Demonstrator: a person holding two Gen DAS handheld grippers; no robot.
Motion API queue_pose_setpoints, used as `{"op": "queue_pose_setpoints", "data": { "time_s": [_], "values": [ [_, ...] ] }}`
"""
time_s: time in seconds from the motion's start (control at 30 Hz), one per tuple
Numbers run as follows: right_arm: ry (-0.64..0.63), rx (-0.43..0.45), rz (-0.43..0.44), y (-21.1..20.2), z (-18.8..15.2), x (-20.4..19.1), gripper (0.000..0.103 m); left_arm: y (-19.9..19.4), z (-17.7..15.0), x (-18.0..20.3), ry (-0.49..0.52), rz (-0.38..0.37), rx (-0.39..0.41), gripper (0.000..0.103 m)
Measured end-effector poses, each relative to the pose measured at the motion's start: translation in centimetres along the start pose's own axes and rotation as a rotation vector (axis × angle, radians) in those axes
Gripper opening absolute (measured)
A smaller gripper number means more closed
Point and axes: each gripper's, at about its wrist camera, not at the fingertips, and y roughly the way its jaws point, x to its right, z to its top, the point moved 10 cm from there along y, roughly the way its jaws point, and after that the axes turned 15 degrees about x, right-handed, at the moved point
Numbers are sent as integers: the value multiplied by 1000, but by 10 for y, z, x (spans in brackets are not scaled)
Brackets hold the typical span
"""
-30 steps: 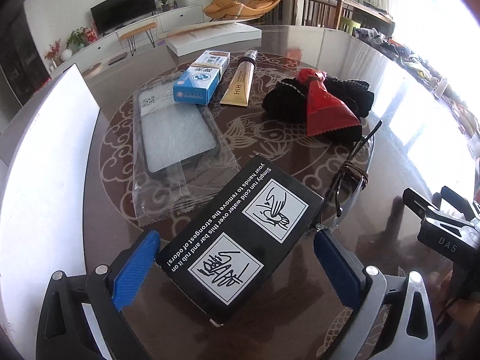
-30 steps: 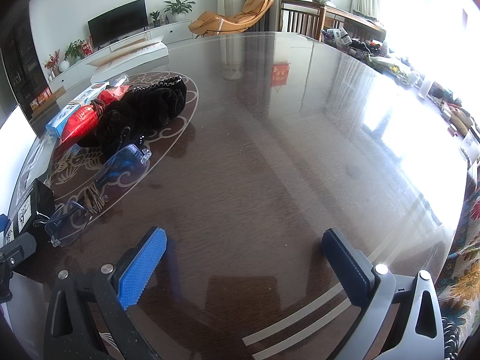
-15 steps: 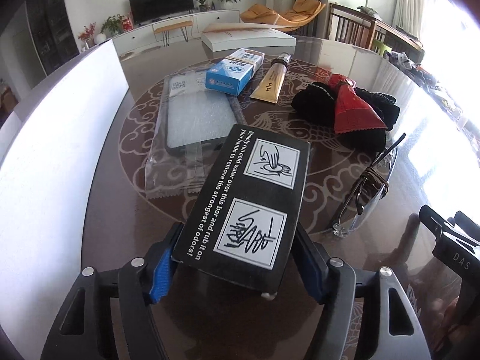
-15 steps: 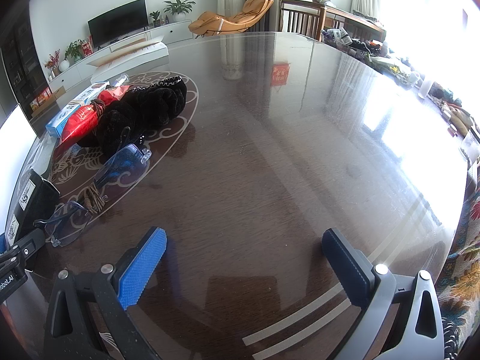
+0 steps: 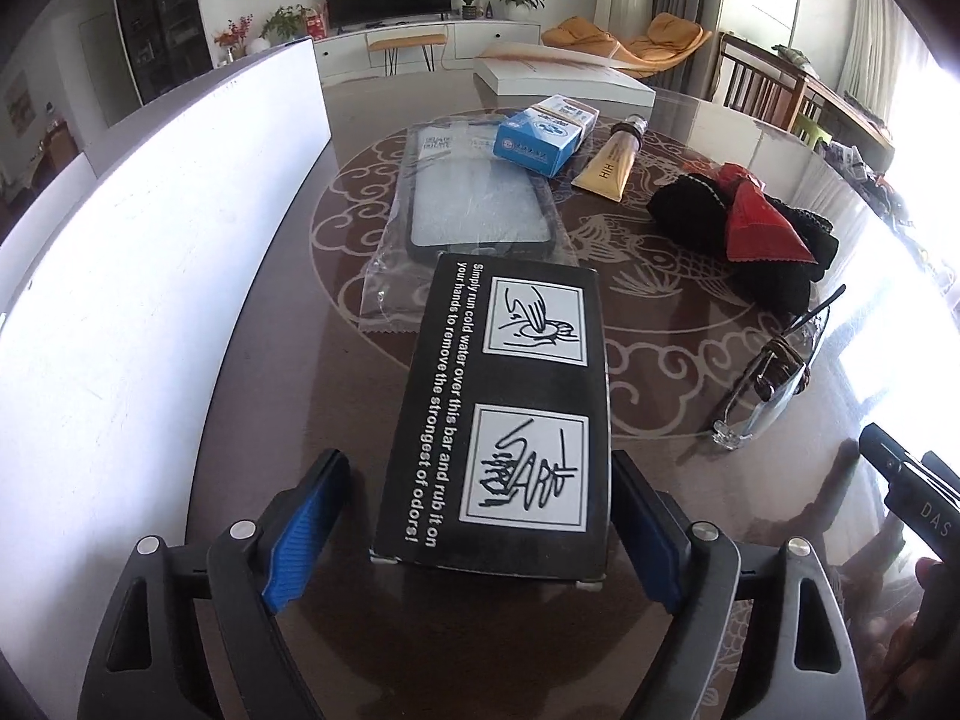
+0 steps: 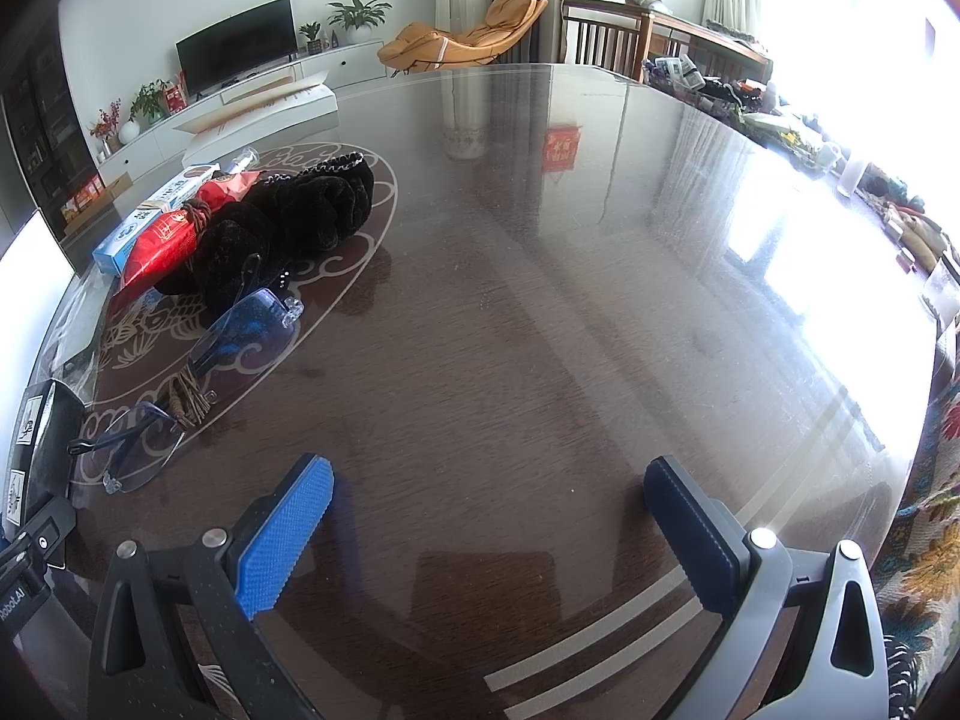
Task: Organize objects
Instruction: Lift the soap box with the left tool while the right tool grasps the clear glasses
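Observation:
A black box with white printed instructions (image 5: 510,414) lies on the dark table between the fingers of my left gripper (image 5: 477,531). The right pad touches the box's edge; a gap shows between the left pad (image 5: 303,531) and the box. Beyond it lie a bagged phone case (image 5: 474,210), a blue and white carton (image 5: 543,132), a gold tube (image 5: 612,165), a black cloth with a red pouch (image 5: 756,228) and clear glasses (image 5: 774,372). My right gripper (image 6: 486,540) is open and empty over bare table, with the glasses (image 6: 198,384) to its left.
A white box wall (image 5: 132,276) runs along the left of the table. A flat white box (image 5: 558,75) lies at the far edge. The table's right edge (image 6: 900,480) borders a patterned cloth. The right gripper's body (image 5: 912,498) shows at the right of the left wrist view.
My left gripper closed around the black box and turned it from slanted to straight ahead, then its left pad came apart from the box. The right gripper has not moved.

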Motion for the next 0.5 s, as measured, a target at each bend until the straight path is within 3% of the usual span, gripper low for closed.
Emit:
{"op": "queue_pose_setpoints", "data": {
  "time_s": [0.07,0.23,0.37,0.5],
  "values": [
    [30,-14,35,0,3,2,103,7,1,-5,-3,6,5,103],
    [239,-49,206,-8,12,2,103,8,3,-7,-11,6,41,103],
    [275,-139,349,-6,23,-55,103,8,4,-7,-12,9,45,103],
    [199,-214,325,12,22,-120,103,9,3,-7,-13,8,45,103]
  ]
}}
